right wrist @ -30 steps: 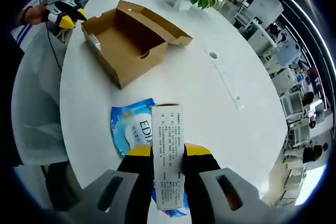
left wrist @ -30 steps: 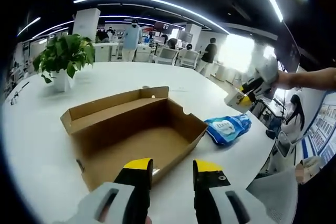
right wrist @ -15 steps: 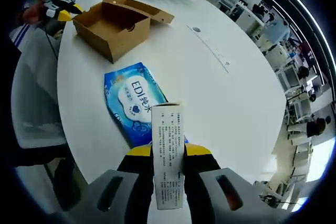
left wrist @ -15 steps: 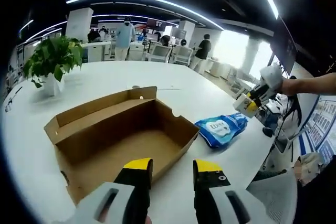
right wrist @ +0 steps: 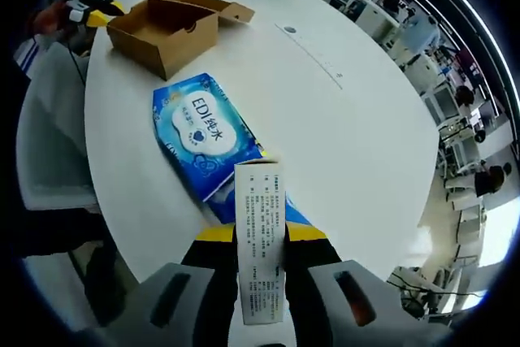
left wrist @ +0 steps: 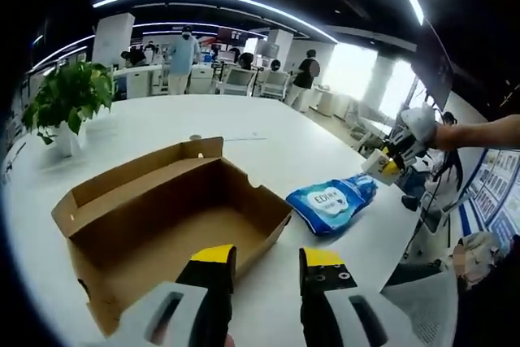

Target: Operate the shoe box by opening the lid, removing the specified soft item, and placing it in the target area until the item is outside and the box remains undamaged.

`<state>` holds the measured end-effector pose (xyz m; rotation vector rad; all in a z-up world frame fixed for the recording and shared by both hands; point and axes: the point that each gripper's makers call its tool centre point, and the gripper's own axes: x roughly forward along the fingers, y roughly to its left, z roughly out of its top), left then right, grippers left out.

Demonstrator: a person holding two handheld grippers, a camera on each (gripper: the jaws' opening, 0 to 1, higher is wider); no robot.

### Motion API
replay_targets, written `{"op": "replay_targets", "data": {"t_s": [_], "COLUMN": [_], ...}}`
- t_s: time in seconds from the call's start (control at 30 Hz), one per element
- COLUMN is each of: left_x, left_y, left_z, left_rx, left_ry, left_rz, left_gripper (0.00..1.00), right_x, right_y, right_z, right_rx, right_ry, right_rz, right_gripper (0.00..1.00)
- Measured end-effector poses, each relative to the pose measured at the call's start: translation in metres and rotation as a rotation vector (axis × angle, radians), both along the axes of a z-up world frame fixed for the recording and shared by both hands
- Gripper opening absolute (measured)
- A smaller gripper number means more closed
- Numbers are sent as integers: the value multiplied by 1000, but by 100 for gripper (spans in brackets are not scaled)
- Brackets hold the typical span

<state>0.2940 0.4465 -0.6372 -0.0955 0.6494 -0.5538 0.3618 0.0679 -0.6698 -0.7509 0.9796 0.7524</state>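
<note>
The box (left wrist: 162,217) sits open on the white counter (left wrist: 268,140), its lid folded back; use it as the reference. A potted plant (left wrist: 65,103) stands beyond the box. The left claw (left wrist: 264,262) hovers just before the box, jaws parted, holding nothing. Right of the box lies the blue pack (right wrist: 203,144), resting on the counter. The right claw (right wrist: 260,237) is closed on the pack's white label (right wrist: 260,241). Advice: part the jaws first, then lift straight away, so the pack stays flat and clear of the box.
</note>
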Motion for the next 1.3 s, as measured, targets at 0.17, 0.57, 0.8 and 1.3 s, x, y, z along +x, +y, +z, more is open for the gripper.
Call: {"op": "replay_targets", "data": {"t_s": [0.17, 0.57, 0.8, 1.3], "left_x": [-2, -9, -9, -1], "left_y": [4, 33, 53, 62], "left_z": [0, 0, 0, -1], "left_rx": [-3, 5, 14, 32], "left_ry": [-1, 12, 18, 24], "left_rz": [25, 114, 174, 223], "left_gripper": [31, 31, 31, 32], "right_x": [13, 53, 70, 87], "right_y": [-3, -5, 4, 13], "right_z": [-2, -16, -34, -71], "right_rx": [-17, -122, -185, -236], "right_ry": [3, -2, 6, 58], "right_rz": [21, 142, 253, 396], "right_gripper": [18, 18, 18, 18]}}
